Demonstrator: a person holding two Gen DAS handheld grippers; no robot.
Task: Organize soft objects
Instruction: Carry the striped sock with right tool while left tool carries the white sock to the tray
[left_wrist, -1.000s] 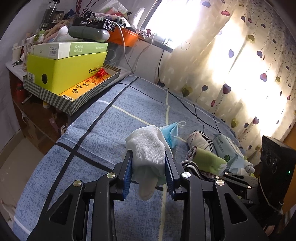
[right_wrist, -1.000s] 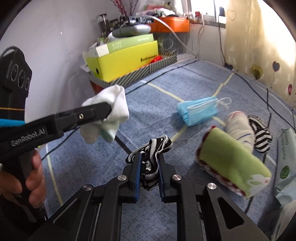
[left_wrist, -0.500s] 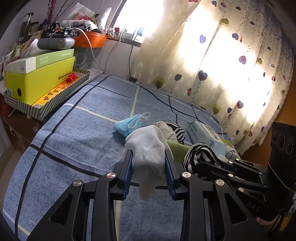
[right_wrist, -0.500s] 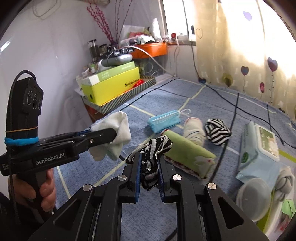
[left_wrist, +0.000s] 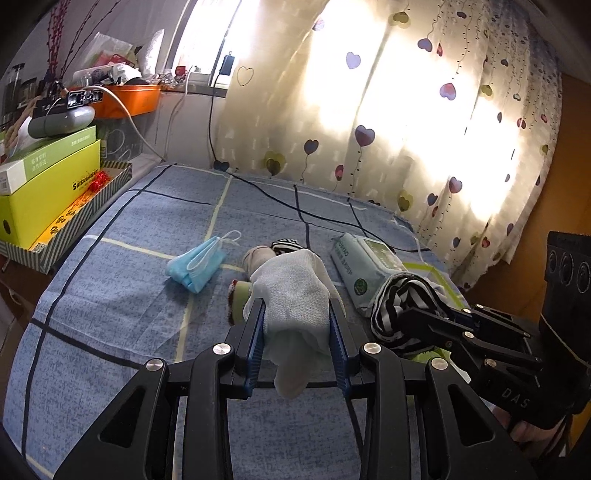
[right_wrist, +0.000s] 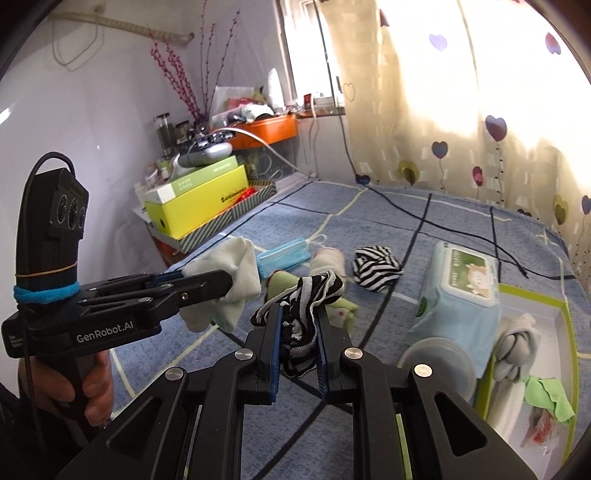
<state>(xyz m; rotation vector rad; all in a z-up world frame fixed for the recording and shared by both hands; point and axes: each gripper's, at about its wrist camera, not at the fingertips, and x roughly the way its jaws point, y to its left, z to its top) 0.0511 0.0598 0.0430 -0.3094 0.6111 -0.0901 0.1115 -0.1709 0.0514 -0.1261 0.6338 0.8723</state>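
My left gripper (left_wrist: 297, 314) is shut on a white sock (left_wrist: 295, 291), held above the blue bed; the same sock (right_wrist: 231, 273) shows in the right wrist view at the left. My right gripper (right_wrist: 298, 314) is shut on a black-and-white striped sock (right_wrist: 308, 295), seen also as the striped sock (left_wrist: 399, 299) at the right of the left wrist view. On the bed lie a blue face mask (left_wrist: 195, 266), a green rolled sock (right_wrist: 341, 304) partly hidden, a pale sock (right_wrist: 328, 260) and a second striped sock (right_wrist: 375, 266).
A green-rimmed white box (right_wrist: 535, 306) at the right holds grey and green cloths. A wet-wipes pack (right_wrist: 461, 280) and a round lid (right_wrist: 437, 363) lie beside it. A yellow box (left_wrist: 48, 192) on a striped tray stands at the left. A black cable (left_wrist: 303, 214) crosses the bed. Heart-print curtain behind.
Both grippers have swung to the right and risen a little, each still holding its sock. The wipes pack and the green-rimmed box have come into view.
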